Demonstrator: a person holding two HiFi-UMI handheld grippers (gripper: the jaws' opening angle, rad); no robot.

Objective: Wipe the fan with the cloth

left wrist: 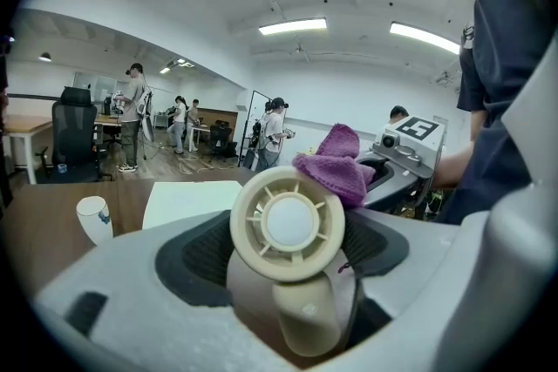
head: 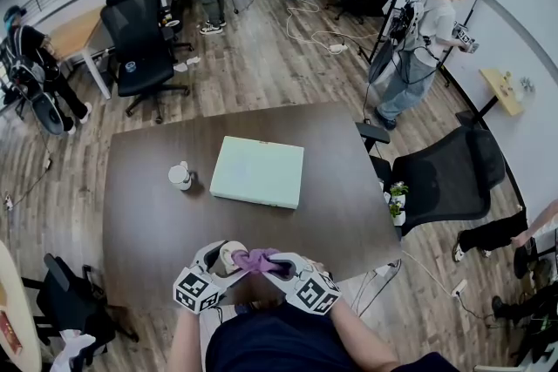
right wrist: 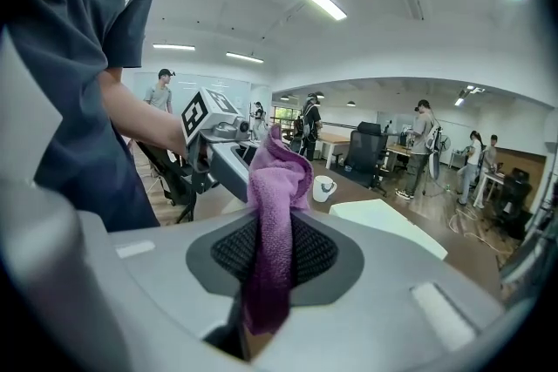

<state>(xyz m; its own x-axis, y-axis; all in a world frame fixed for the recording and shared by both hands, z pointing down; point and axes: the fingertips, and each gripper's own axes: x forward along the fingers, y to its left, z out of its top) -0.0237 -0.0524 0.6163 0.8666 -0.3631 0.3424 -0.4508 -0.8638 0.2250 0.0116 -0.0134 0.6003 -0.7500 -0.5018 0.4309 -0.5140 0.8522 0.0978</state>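
A small cream hand fan (left wrist: 288,222) stands upright between the jaws of my left gripper (left wrist: 293,267), which is shut on its handle. The fan's round grille faces the camera. My right gripper (right wrist: 270,261) is shut on a purple cloth (right wrist: 275,213), whose bunched free end sticks out past the jaws. In the left gripper view the cloth (left wrist: 336,163) rests against the fan's upper right rim. In the head view both grippers, left (head: 228,259) and right (head: 274,262), meet over the table's near edge, close to my body, with the cloth (head: 255,258) between them.
On the dark brown table (head: 139,213) lie a flat pale green box (head: 258,172) in the middle and a white cup (head: 180,176) to its left. A black office chair (head: 445,174) and a small plant (head: 397,198) stand by the right edge. People stand farther off.
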